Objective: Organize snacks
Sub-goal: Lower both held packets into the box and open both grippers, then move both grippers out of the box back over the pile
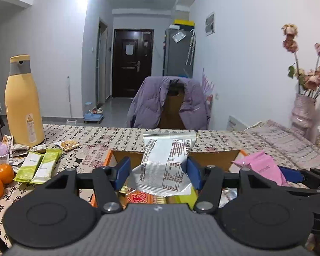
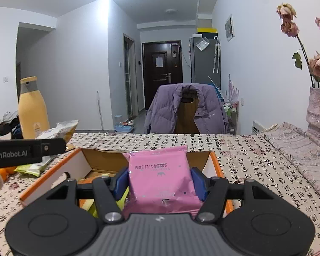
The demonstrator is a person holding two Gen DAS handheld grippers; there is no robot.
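My left gripper (image 1: 159, 173) is shut on a silver-white snack packet (image 1: 167, 162), held upright above an open cardboard box with orange edges (image 1: 215, 156). Inside the box lie a red-and-orange snack (image 1: 139, 197) and yellow packs. My right gripper (image 2: 159, 181) is shut on a pink snack packet (image 2: 160, 175), also over the same box (image 2: 53, 170). In the left wrist view the pink packet (image 1: 264, 167) and the right gripper show at the right. The left gripper's black body (image 2: 21, 152) shows at the left of the right wrist view.
On the patterned tablecloth (image 1: 108, 136) at the left lie two green bars (image 1: 39, 166), small snack packs (image 1: 67, 144), tangerines (image 1: 4, 172) and a tall yellow bottle (image 1: 23, 102). A vase of dried roses (image 1: 304, 111) stands far right. A chair with a purple jacket (image 1: 168, 104) faces the table.
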